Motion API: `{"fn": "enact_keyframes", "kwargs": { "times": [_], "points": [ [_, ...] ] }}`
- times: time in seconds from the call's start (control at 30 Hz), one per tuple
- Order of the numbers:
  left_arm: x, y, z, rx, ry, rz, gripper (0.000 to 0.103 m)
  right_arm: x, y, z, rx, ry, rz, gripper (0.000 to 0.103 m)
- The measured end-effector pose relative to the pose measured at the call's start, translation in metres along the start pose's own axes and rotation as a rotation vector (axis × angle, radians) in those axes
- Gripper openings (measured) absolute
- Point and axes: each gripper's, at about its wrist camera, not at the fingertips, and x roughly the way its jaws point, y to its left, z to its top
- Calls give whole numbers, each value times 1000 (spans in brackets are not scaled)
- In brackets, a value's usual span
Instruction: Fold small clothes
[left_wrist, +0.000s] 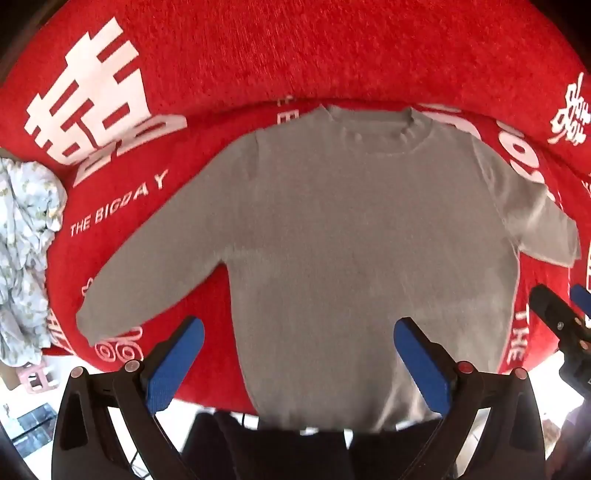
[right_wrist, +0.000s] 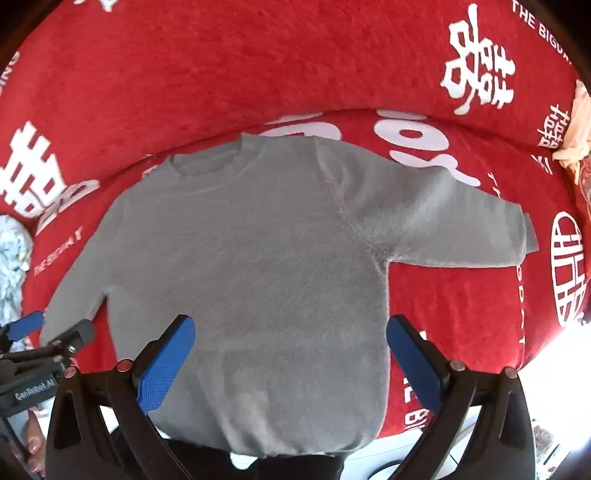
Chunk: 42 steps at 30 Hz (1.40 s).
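Observation:
A small grey fuzzy sweater (left_wrist: 354, 236) (right_wrist: 258, 258) lies flat, front up, on a red blanket, collar away from me and both sleeves spread out to the sides. My left gripper (left_wrist: 299, 332) hovers above the sweater's lower left part, its blue pads wide open with nothing between them. My right gripper (right_wrist: 290, 328) hangs over the lower hem area, pointing down, also open and empty. Each gripper shows at the edge of the other's view: the right gripper (left_wrist: 561, 314) and the left gripper (right_wrist: 48, 332). The hem reaches the near edge of the blanket.
The red blanket (left_wrist: 295, 48) (right_wrist: 221, 74) with white characters and lettering covers the seat and rises behind as a backrest. A crumpled pale floral cloth (left_wrist: 26, 240) lies at the left. A beige item (right_wrist: 578, 129) sits at the far right.

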Motion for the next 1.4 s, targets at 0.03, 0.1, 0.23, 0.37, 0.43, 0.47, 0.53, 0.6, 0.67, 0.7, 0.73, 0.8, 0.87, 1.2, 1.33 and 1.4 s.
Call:
{"fn": "enact_keyframes", "kwargs": {
  "times": [0.03,0.1,0.23,0.37,0.43,0.47,0.53,0.6,0.67,0.7,0.73,0.8,0.87,1.2,1.33,1.4],
  "points": [
    [-3,-1,-5,5,9,-4,103,-5,2,-8,-7,-14,1,103],
    [-8,-3,-2,14,49,-7,103,-12,6,-8,3,-18,-2,103],
    [-12,-9,-1,33,96,-31,103,-26,9,-9,35,-42,0,103],
    [-14,-14,5,21,165,-54,103,-43,9,-10,38,-62,-20,103],
    [-16,-17,2,19,181,-53,103,-50,9,-10,35,-78,-39,103],
    [-17,-20,1,22,182,-51,103,-53,9,-11,35,-78,-41,103],
    [-19,-24,-1,42,180,-44,103,-55,9,-13,36,-80,-40,103],
    [-20,-26,-3,59,187,-26,103,-57,8,-16,37,-80,-42,103],
    [-17,-27,-5,60,202,-10,103,-60,6,-20,43,-87,-46,103],
    [-15,-26,-6,56,215,0,103,-61,6,-21,48,-89,-48,103],
    [-13,-24,-7,45,228,5,103,-62,5,-23,54,-93,-49,103],
    [-9,-21,-8,20,247,15,103,-65,3,-26,57,-106,-49,103],
    [-6,-21,-9,3,261,29,103,-70,1,-27,61,-123,-58,103],
    [-6,-26,-15,37,252,52,103,-82,2,-30,98,-162,-10,103],
    [-5,-26,-14,38,255,54,103,-81,8,-28,81,-154,-9,103],
    [-5,-27,-13,37,256,54,103,-80,10,-28,75,-155,-15,103]
  ]
}}
